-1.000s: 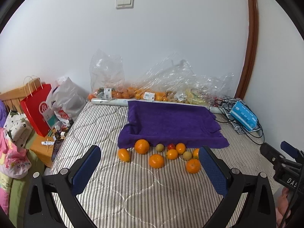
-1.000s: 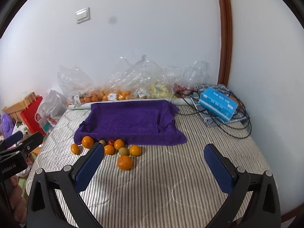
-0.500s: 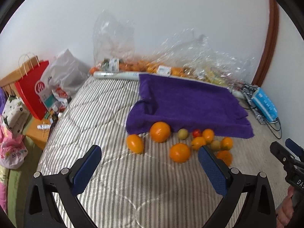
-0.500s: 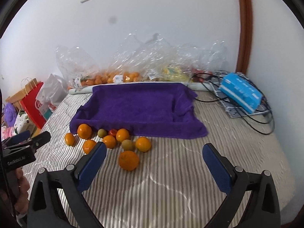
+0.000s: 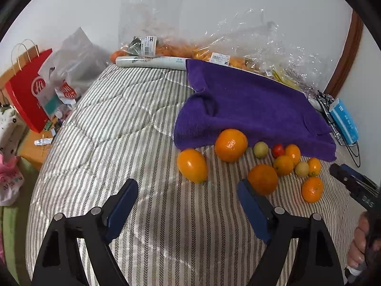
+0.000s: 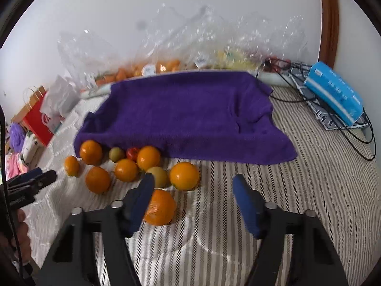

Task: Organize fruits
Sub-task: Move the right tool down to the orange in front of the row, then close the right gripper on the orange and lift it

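Both claws have swooped in on the fruit [image 5: 262, 164]: left claw [image 5: 188, 202] gaping before an orange [image 5: 192, 165], right claw [image 6: 193, 200] gaping too. Pickup looks imminent.

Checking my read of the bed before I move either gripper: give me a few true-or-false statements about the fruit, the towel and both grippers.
1. The left gripper is shut on an orange. False: it is open and holds nothing.
2. The loose fruit lies on the striped bedcover, along the near edge of the purple towel. True.
3. One small red fruit sits among the orange ones. True.
4. Several oranges are already on top of the towel. False: its top is bare.
5. The right gripper is open, with the nearest orange beside its left finger. True.
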A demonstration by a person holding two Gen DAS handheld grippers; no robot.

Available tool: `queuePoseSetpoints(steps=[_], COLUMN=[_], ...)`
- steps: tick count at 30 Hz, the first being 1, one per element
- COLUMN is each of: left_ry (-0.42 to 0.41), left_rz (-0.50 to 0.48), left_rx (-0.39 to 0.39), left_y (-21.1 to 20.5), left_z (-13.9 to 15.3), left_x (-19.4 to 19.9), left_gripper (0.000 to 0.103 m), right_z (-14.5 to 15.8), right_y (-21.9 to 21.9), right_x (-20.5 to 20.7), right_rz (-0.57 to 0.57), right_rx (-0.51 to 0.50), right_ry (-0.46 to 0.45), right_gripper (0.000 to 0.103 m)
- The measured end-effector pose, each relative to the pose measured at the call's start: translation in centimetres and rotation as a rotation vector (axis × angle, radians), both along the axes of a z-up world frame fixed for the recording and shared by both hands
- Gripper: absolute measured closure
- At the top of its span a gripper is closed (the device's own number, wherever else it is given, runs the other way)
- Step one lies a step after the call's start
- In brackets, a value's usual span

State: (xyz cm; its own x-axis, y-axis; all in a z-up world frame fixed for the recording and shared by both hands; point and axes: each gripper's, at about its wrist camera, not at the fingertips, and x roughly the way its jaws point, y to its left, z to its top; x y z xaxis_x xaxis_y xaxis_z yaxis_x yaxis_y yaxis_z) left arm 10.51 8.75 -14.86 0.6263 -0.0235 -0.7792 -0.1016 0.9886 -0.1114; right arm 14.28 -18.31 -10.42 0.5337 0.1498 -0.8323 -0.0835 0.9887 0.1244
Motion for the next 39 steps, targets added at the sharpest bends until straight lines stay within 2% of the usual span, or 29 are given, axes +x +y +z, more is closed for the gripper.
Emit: queuePoseSetpoints(steps=[6,11,15,19,22,23,24,30,39], left_ry=[0.0,0.019,0.03,0.037,0.009,-0.004,-0.011,-0.043,-0.051], left_rz=[-0.008,0.038,0.059,0.071,0.051,0.043,0.028,-0.025,-0.021], left_rx=[0.018,-0.015,-0.034,-0.063,-0.055,-0.052,-0.054,-0.063,-0.107], left_y=[-0.1,0.6,0.7,0.6,0.2,0.0,-0.1,-0.7,-0.1], left_z=[-1.1,-2.2,-2.9,-3.6,-3.7,-3.7,-3.7,-3.8,-3.8], left_x=[0.9,2.8,3.9,4.7,4.5,4.4,4.3,4.2,4.1], left_gripper=[0.019,0.021,0.029,0.036,0.051,0.064,0.07,0.072,0.072], right_z=[-1.0,-1.3,-1.7,-1.9,-2.0,-2.1,-2.1,-2.3,-3.1], right_y=[-0.5,-0.8,-1.0,-0.7,-0.7,-0.8,-0.7,-0.6,0.5], right_x=[0.8,0.8,0.9,1.0,1.1,1.1,1.2,1.2,1.7], right_rz=[0.0,0.005,0.013,0.029,0.034,0.037,0.04,0.061,0.097], right_rx=[0.03,0.026,0.048,0.039,0.033,0.034,0.035,0.04,0.039], right_ry=[0.024,0.028,0.044,0.038,0.035,0.034,0.033,0.029,0.046], right_gripper=[0.05,0.051,0.058,0.058,0.058,0.058,0.058,0.058,0.058])
